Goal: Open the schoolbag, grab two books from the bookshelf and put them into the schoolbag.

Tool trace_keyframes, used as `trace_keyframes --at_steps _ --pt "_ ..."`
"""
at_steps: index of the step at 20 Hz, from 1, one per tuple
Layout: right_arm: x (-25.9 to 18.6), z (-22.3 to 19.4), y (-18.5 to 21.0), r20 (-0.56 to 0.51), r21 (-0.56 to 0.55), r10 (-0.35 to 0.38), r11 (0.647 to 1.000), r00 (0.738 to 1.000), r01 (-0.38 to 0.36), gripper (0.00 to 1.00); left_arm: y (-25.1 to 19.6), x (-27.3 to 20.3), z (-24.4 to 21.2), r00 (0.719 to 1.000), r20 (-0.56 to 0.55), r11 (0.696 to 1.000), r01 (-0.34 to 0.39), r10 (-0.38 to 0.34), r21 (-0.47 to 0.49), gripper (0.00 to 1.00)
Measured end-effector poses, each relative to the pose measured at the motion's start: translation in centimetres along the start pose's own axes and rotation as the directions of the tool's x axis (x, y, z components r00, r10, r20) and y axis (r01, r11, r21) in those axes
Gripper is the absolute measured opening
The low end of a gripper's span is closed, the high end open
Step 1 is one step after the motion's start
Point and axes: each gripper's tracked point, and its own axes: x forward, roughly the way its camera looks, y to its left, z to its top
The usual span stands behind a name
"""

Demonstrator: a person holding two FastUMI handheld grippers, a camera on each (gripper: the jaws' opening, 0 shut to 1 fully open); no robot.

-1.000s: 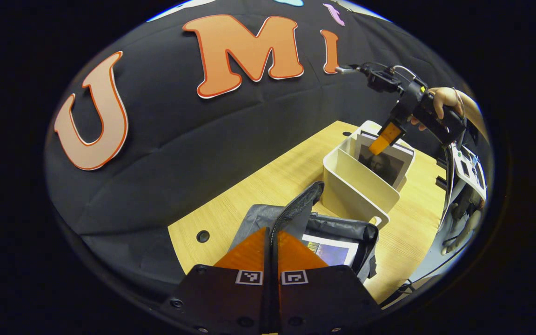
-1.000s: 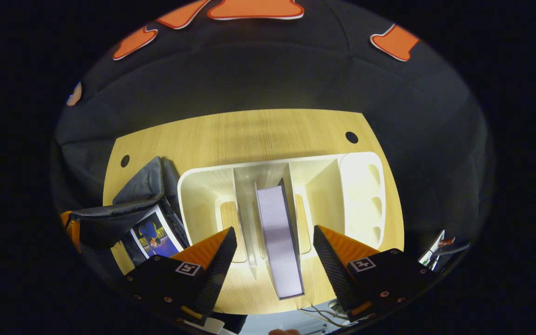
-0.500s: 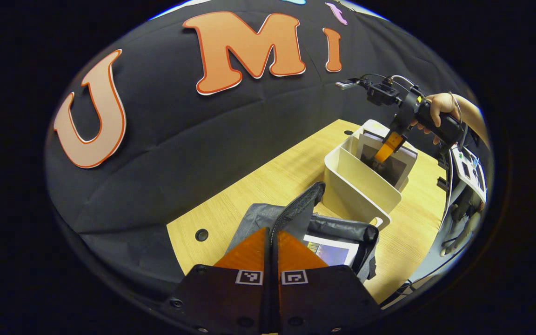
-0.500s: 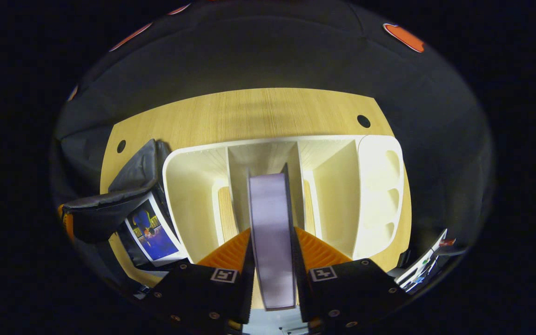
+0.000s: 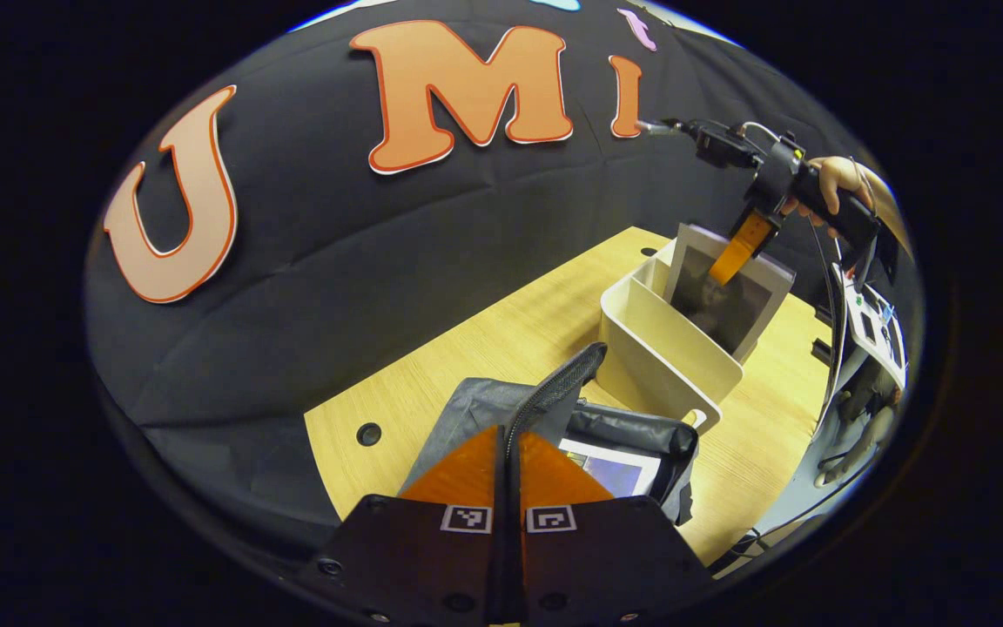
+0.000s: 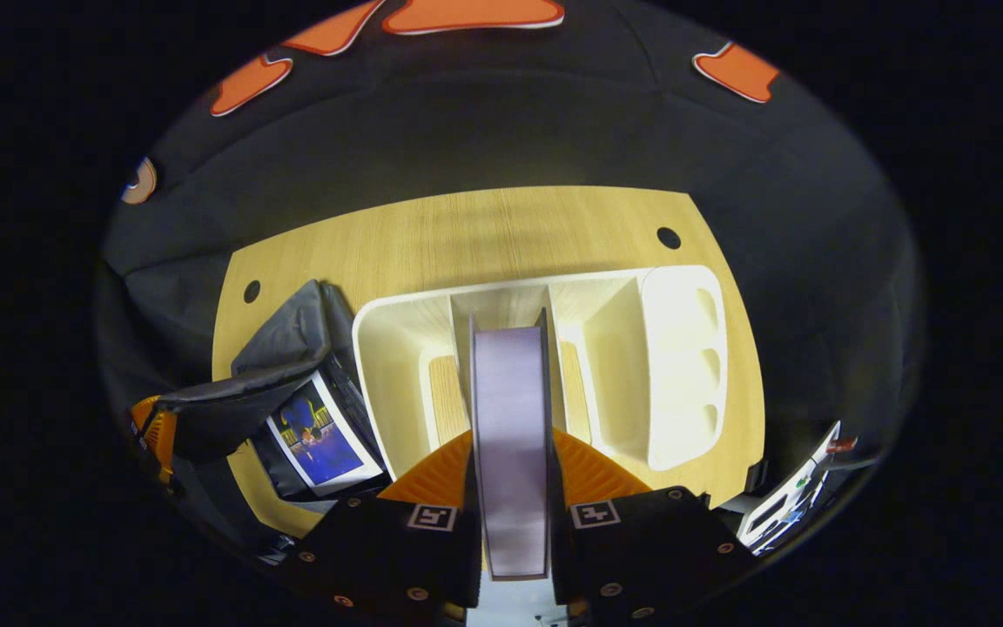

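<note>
A second ago the right hand-held gripper point(image 6: 512, 488) was held open above the white plastic bookshelf point(image 6: 676, 366), its fingers apart on either side of the upright grey-covered book point(image 6: 510, 435). Since then the fingers have been closed onto both faces of that book. In the left gripper view, the book point(image 5: 728, 292) has been raised partway out of its compartment, its top edge now seen clearly above the bookshelf rim point(image 5: 641, 296).
</note>
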Motion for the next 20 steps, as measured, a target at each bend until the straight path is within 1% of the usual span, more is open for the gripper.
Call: trace_keyframes --at_steps 5,8,10,13,15,16,18,20 --pt "-7.7 1.6 -0.7 0.112 0.021 -0.02 1.0 0.993 0.018 0.33 -0.4 -0.3 -0.3 1.0 0.002 1.0 0.01 -0.01 0.007 0.0" --pt "-12.3 1.6 -0.6 0.192 0.045 -0.031 0.999 0.981 0.022 0.32 -0.6 -0.5 -0.3 1.0 0.003 0.999 -0.001 0.001 0.034 0.01" --pt "-15.3 1.3 0.1 0.244 0.056 -0.012 0.998 0.97 -0.002 0.32 -1.1 -0.6 -0.3 1.0 0.002 0.999 0.002 -0.002 0.045 0.01" --pt "-18.7 -0.7 2.6 0.288 0.083 0.074 0.991 0.955 -0.102 0.32 -1.4 -0.6 -0.3 1.0 0.0 0.999 -0.005 0.005 0.053 0.01" --pt "-20.3 -2.3 3.9 0.317 0.086 0.134 0.982 0.939 -0.169 0.31 -1.4 -0.7 -0.4 1.0 -0.002 0.998 -0.013 0.013 0.056 0.01" --pt "-20.9 -3.1 4.8 0.332 0.107 0.17 0.971 0.928 -0.216 0.31 -1.5 -0.7 -0.4 1.0 -0.004 0.998 -0.014 0.014 0.054 0.0" --pt "-21.2 -5.3 6.2 0.352 0.156 0.245 0.936 0.903 -0.315 0.32 -1.7 -0.8 -0.2 1.0 -0.003 0.998 -0.02 0.02 0.058 0.01" --pt "-20.1 -7.4 6.8 0.367 0.191 0.288 0.908 0.885 -0.374 0.32 -1.6 -0.9 -0.2 0.999 -0.007 0.998 -0.032 0.033 0.062 0.01"
